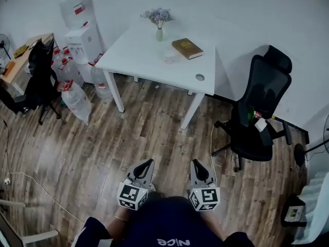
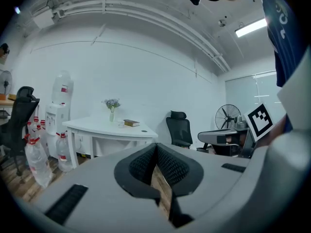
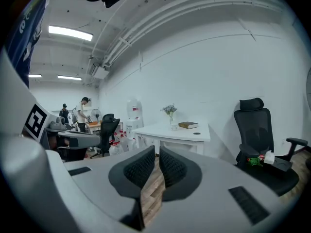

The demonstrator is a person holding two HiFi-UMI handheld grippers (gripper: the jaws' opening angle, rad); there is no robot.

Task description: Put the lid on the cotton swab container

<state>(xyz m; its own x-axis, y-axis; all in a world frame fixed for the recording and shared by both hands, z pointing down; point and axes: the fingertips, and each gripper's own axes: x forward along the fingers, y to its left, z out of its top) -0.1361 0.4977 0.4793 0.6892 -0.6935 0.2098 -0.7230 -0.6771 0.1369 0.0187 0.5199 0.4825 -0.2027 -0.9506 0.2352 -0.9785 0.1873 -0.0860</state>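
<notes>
Head view: I see the table (image 1: 139,50) upper centre, cotton swab container (image 1: 170,57) beside a book (image 1: 187,48), lid (image 1: 200,77) toward its right edge, left gripper (image 1: 149,162) and right gripper (image 1: 196,162) bottom centre. Left gripper view: jaws pressed together, empty. Right gripper view: jaws nearly touching, empty.

White table (image 1: 139,53) and brown book (image 1: 187,48) at twelve o'clock; black chair (image 1: 262,94) at three; brown wood-grain floor (image 1: 103,153); grey left gripper (image 1: 149,162) at six.
</notes>
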